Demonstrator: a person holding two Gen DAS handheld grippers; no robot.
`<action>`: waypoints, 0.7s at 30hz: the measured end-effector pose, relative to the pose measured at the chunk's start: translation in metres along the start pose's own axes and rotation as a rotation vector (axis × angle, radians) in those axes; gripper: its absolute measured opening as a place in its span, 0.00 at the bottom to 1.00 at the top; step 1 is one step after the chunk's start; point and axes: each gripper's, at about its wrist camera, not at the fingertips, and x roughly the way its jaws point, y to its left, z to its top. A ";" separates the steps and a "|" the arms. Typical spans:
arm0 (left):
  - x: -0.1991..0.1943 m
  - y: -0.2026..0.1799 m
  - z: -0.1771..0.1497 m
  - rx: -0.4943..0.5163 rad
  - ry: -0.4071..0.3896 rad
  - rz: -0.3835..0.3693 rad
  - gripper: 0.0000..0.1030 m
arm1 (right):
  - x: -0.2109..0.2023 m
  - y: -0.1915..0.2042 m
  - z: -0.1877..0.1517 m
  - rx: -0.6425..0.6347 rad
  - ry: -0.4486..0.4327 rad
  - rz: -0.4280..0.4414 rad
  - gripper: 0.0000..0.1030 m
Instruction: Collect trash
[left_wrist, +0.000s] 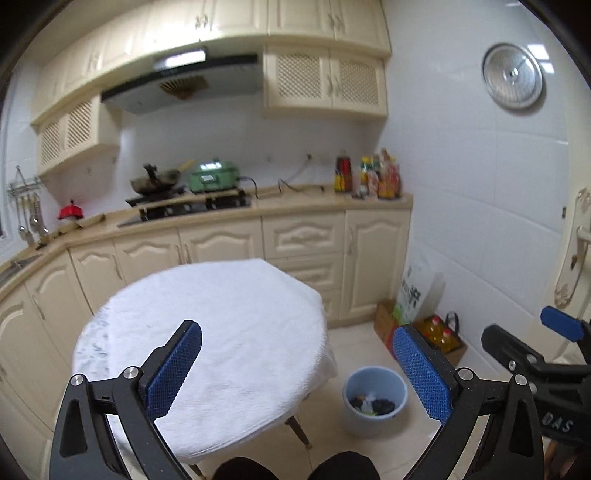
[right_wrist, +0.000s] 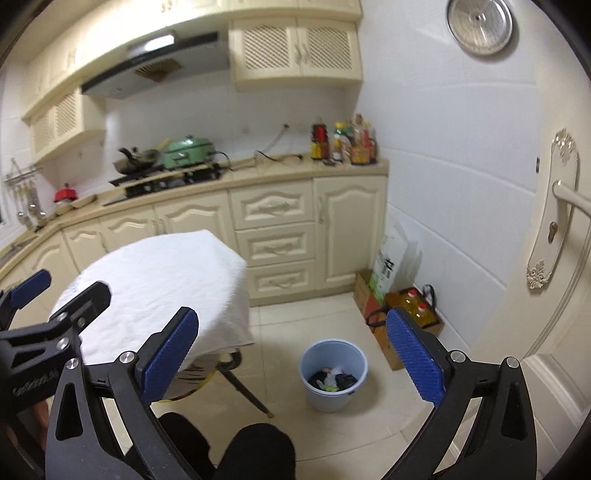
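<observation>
A light blue trash bin (left_wrist: 375, 400) stands on the floor right of the table, with dark and white trash inside; it also shows in the right wrist view (right_wrist: 333, 374). A round table with a white cloth (left_wrist: 207, 339) shows no trash on its top; it also shows in the right wrist view (right_wrist: 155, 280). My left gripper (left_wrist: 297, 365) is open and empty above the table's near edge. My right gripper (right_wrist: 291, 354) is open and empty, held above the floor near the bin. Each gripper shows at the edge of the other's view.
Cream kitchen cabinets and a counter (left_wrist: 303, 206) with a stove, wok, green cooker and bottles run behind the table. A cardboard box with oil bottles (right_wrist: 410, 314) and a bag stand by the right wall. A door (right_wrist: 554, 229) is at the right.
</observation>
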 end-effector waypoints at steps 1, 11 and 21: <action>-0.021 0.002 -0.004 -0.003 -0.034 0.010 0.99 | -0.006 0.002 0.000 -0.003 -0.013 0.010 1.00; -0.133 0.006 -0.060 -0.054 -0.159 0.062 0.99 | -0.046 0.029 0.001 -0.051 -0.109 0.035 1.00; -0.113 -0.009 -0.063 -0.041 -0.174 0.074 0.99 | -0.056 0.027 0.004 -0.038 -0.145 0.036 1.00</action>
